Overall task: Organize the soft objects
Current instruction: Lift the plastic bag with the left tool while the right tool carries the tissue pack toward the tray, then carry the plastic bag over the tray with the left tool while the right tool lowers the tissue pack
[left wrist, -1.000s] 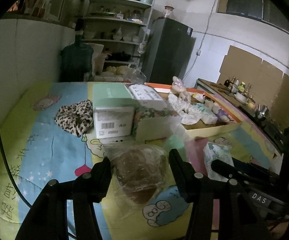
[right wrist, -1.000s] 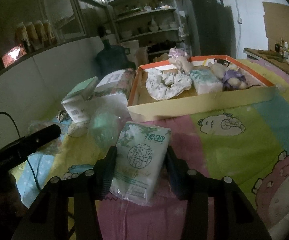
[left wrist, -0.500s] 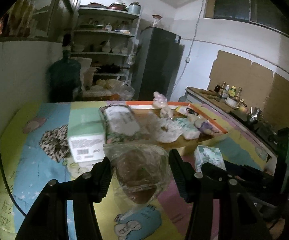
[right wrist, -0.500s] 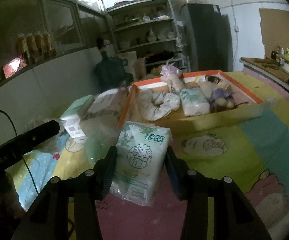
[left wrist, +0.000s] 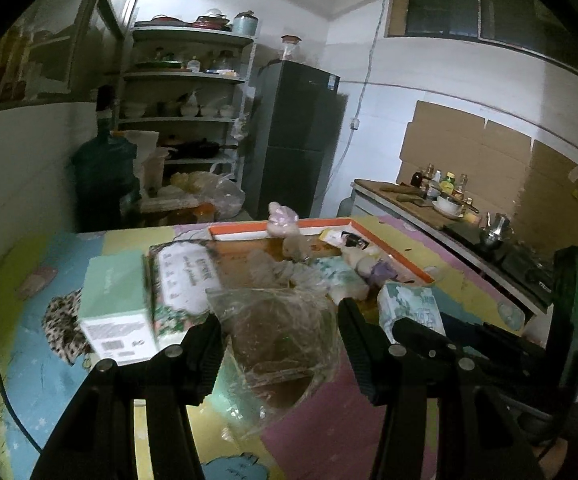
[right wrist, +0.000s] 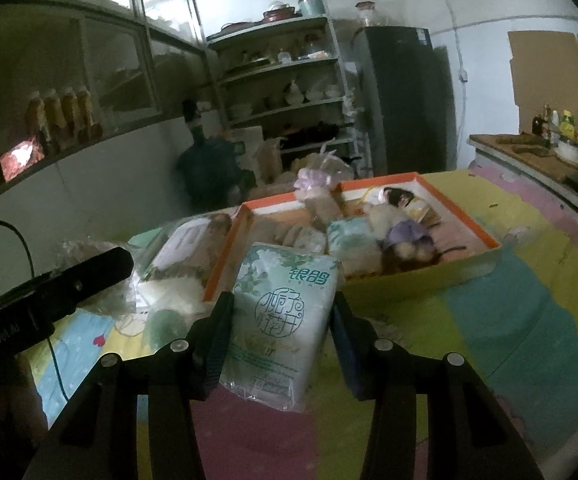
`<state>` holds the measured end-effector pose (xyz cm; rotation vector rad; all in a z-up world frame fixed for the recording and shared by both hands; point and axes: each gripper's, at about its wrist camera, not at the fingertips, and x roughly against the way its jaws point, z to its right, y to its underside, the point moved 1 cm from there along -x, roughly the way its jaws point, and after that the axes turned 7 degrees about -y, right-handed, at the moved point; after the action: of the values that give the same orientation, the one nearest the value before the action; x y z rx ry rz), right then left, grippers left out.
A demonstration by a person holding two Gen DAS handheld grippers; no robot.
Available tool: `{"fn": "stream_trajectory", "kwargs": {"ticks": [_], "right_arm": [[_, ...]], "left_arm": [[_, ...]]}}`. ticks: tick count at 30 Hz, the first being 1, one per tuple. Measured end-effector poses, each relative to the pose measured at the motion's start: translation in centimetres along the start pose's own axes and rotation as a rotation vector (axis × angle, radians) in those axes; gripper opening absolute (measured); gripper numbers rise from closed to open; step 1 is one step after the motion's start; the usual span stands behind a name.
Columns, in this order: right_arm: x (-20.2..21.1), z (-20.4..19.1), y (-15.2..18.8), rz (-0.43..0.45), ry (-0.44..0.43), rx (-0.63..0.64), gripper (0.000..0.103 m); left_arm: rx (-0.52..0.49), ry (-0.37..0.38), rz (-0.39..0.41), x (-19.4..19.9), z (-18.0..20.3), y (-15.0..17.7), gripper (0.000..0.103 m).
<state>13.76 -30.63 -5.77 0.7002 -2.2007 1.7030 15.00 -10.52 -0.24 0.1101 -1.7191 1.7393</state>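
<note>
Covering the whole table, a cartoon-print mat (right wrist: pixel 489 320) carries an orange-rimmed tray (right wrist: pixel 465 222), the landmark here, already filled with plush toys and soft packs. Both grippers point slightly downward toward the tray from its near side, lifted clear of the mat. Nearer the camera than the tray, the right gripper (right wrist: pixel 281 320) pinches a tissue pack (right wrist: pixel 281 312) printed with green flowers, its fingers pressed to the pack's two sides. Left of the tray, the left gripper (left wrist: pixel 281 340) clamps a crinkled clear bag (left wrist: pixel 277 336) holding something brown. Just left of the tray stand a floral box (left wrist: pixel 181 280) and a mint-green box (left wrist: pixel 113 300), partly screening its near left corner; a leopard-print cloth (left wrist: pixel 61 324) lies further left.
</note>
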Motion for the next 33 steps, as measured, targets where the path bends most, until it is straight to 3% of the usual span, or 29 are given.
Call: {"fn": "stream_trajectory", "kwargs": {"ticks": [13, 33], "right_arm": [[0.9, 2.9, -2.3, 0.053, 0.042, 0.014, 0.048], [-0.3, 8.1, -6.3, 0.094, 0.067, -0.004, 0.048]], "left_arm": [[-0.030, 0.012, 0.009, -2.6, 3.3, -2.0, 0.055], [-0.009, -0.005, -0.020, -8.7, 5.2, -5.1, 0.055]]}}
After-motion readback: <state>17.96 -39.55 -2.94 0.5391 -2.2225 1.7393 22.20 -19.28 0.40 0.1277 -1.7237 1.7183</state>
